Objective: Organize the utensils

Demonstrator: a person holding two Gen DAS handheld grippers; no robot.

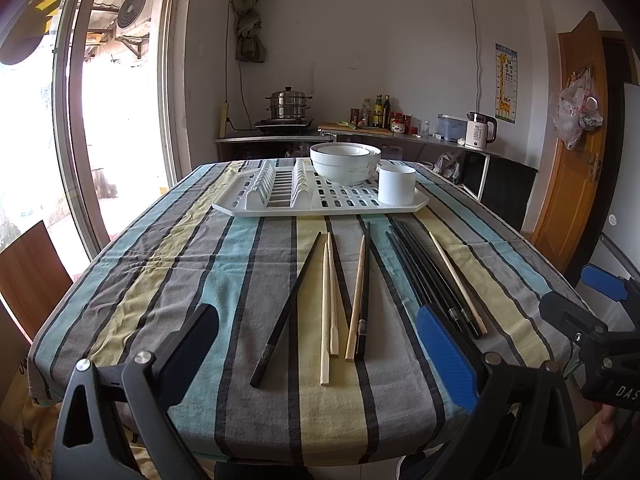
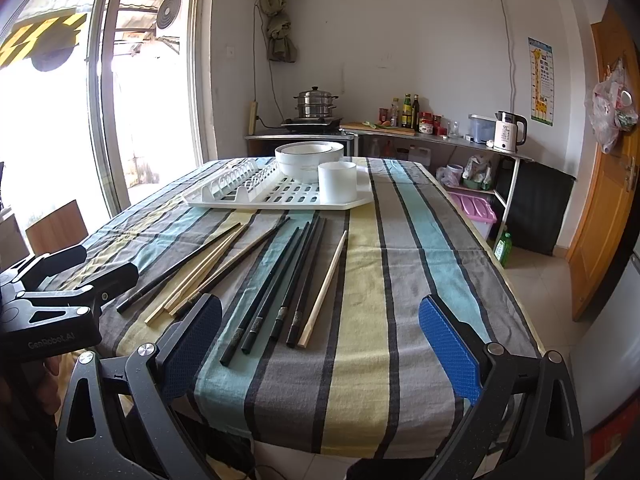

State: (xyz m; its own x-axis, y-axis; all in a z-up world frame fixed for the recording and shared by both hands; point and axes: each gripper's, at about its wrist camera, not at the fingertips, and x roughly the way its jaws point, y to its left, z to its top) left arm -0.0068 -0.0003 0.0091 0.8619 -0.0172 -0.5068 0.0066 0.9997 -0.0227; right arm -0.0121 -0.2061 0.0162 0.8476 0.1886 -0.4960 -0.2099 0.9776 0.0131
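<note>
Lying lengthwise ahead of the spread right gripper (image 2: 320,336): four black lacquered chopsticks (image 2: 276,284) on striped cloth (left gripper (image 1: 316,356), also spread, faces the mixed set).

Home kitchen w/ dining area: steamer pot (image 1: 289,105) on a stove, sauce bottles (image 1: 381,111) and an electric kettle (image 1: 480,130) on the counter, striped tablecloth (image 1: 160,280), white dish rack (image 1: 320,198) w/ bowls (image 1: 345,162).

We read "GenRobot.AI" on the left gripper (image 2: 60,276) body, "DAS" on the right gripper (image 1: 592,300) body, and "55" on the white kettle (image 2: 508,132)
</note>
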